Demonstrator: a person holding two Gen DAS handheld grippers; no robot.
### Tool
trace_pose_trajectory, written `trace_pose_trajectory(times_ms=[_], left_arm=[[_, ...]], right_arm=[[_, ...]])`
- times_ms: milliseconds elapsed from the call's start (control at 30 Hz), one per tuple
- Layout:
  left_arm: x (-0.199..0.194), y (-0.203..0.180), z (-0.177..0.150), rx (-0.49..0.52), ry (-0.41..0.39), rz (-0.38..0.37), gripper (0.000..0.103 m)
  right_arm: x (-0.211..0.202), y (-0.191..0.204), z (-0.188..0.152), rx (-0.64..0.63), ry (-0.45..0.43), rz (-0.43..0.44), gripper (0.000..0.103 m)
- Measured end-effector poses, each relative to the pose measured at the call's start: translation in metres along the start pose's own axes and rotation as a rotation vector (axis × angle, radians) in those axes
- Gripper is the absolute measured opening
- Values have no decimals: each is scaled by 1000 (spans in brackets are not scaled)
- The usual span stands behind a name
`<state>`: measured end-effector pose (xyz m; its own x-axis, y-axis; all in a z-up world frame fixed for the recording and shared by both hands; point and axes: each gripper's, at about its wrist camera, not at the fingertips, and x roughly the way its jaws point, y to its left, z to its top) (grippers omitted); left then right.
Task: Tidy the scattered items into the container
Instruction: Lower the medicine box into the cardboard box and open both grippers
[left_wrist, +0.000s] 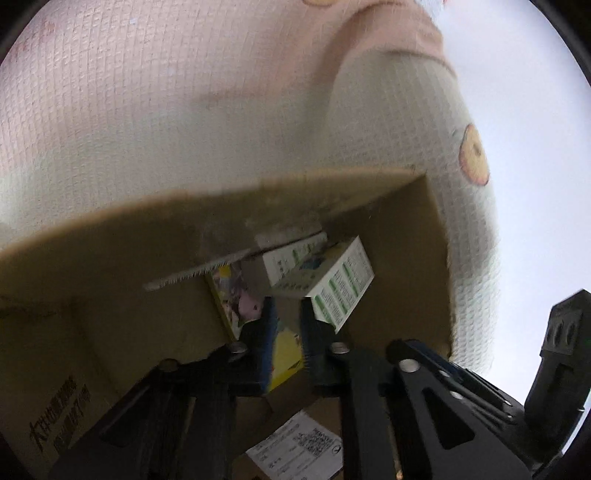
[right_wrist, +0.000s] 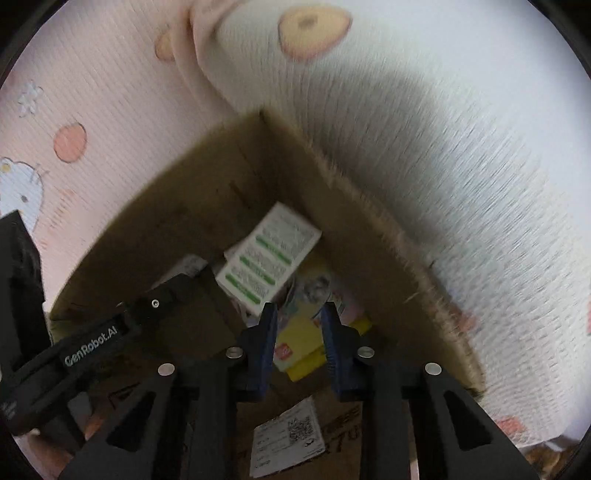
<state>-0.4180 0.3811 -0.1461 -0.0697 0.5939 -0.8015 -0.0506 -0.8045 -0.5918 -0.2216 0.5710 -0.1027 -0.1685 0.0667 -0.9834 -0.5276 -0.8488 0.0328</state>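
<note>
Both views look down into a brown cardboard box (left_wrist: 147, 240) (right_wrist: 166, 221). A white box with green bars (left_wrist: 340, 284) (right_wrist: 269, 254) lies tilted on top of another like it (left_wrist: 291, 254). Beside them lies a yellow illustrated box (left_wrist: 232, 295) (right_wrist: 317, 288). Nearer lies a yellow packet (left_wrist: 286, 354) (right_wrist: 295, 347), seen through the gap of each gripper. My left gripper (left_wrist: 287, 314) and my right gripper (right_wrist: 299, 310) hang over the box, jaws a narrow gap apart. I see nothing pressed between either pair of pads.
A white shipping label (left_wrist: 295, 446) (right_wrist: 288, 439) is stuck on the cardboard below the fingers. The box sits on pink and white waffle fabric with fruit prints (left_wrist: 147, 110) (right_wrist: 443, 147). The left gripper's black body (right_wrist: 110, 332) is close beside my right one.
</note>
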Motion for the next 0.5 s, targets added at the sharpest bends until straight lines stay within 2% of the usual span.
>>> trace_pose_trajectory(times_ms=[100,300,500], left_arm=[[7,0,-5,14,38,-4,11],[28,-4,-8,31,117,-19,11],[39,-5,3,37,94,42,9]], right_arm=[[16,0,-1,5,33,-51,22],[42,-8,7,63,45,-28,22],[56,-9,19,81,31,1,22]])
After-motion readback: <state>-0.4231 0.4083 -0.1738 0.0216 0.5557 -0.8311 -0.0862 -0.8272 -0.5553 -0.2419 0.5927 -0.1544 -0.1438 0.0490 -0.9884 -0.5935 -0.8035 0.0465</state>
